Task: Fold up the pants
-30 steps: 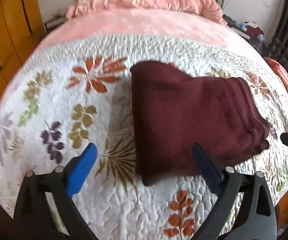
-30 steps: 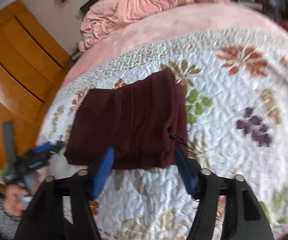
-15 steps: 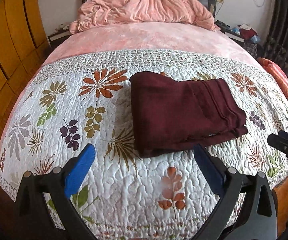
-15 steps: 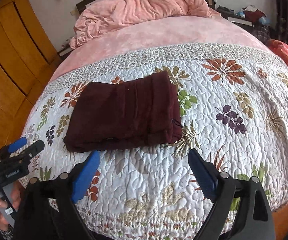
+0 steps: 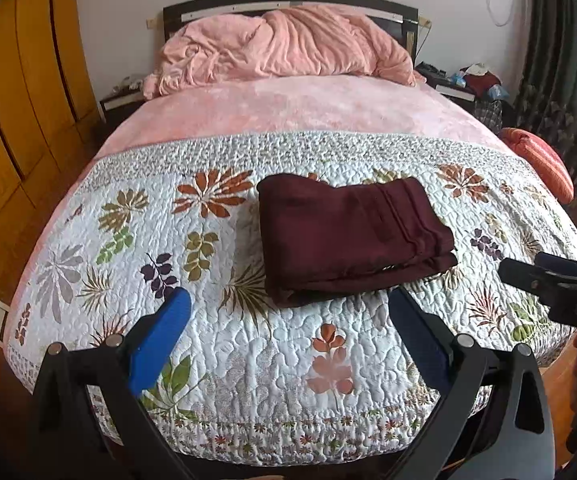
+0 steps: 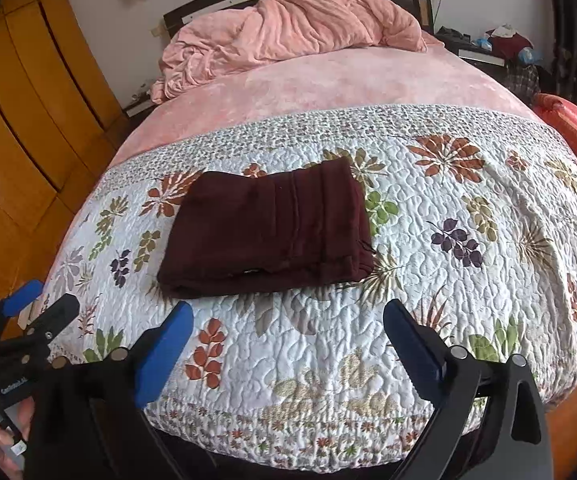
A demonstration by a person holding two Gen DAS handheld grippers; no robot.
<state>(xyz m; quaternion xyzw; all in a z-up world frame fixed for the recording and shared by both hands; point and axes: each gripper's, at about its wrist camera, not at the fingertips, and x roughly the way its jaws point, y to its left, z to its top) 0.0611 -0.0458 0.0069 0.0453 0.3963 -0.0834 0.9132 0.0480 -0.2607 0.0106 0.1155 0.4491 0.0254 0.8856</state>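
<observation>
with the pants (image 5: 352, 240) folded mid-frame, keep the left gripper (image 5: 288, 320) spread and the right gripper (image 6: 288, 324), its jaws opening on nothing, clear of the stack.

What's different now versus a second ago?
Both grippers pulled back and up from the pants. The right gripper, earlier astride the near edge, let go; its jaws are opening, nothing between them. The left gripper stayed open. The pants stayed folded on the quilt.
</observation>
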